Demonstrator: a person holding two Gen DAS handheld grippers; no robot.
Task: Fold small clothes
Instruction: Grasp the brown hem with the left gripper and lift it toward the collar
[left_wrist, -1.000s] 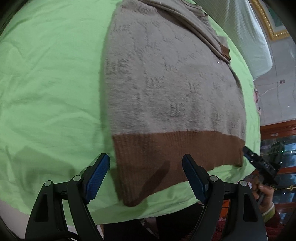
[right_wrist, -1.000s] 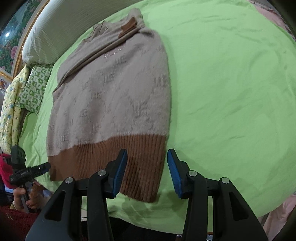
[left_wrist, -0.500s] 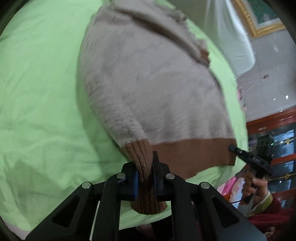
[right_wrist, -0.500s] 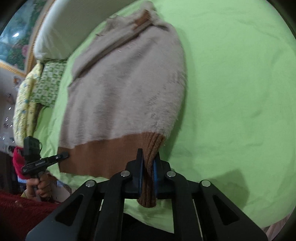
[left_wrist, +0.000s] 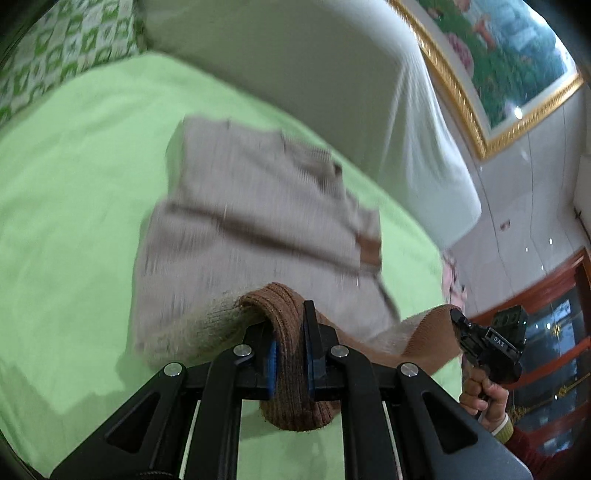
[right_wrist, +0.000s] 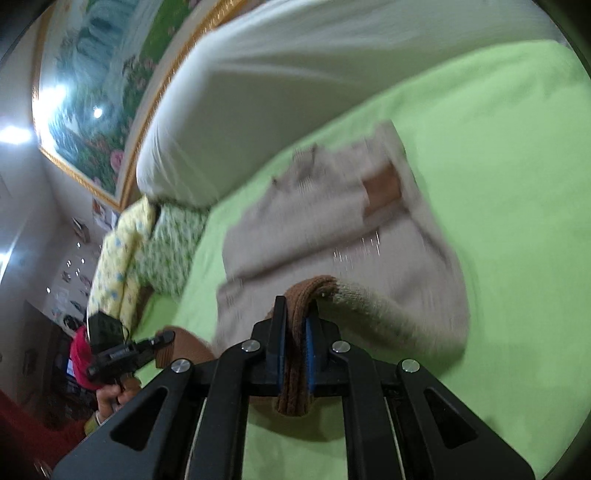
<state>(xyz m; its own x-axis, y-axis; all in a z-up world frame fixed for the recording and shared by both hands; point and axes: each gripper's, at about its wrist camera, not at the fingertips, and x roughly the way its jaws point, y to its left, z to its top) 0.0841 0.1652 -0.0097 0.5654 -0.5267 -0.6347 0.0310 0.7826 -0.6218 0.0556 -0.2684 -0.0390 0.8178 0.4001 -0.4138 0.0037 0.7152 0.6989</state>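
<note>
A second ago both tongs stood spread over the sweater's (left_wrist: 240, 221) brown hem, flat on the green bed (left_wrist: 74, 166). Now the left gripper (left_wrist: 290, 354) and right gripper (right_wrist: 295, 345) each pinch a hem corner, raised off the bed and angled down toward the white headboard (left_wrist: 295, 74). The collar end lies near the headboard.
</note>
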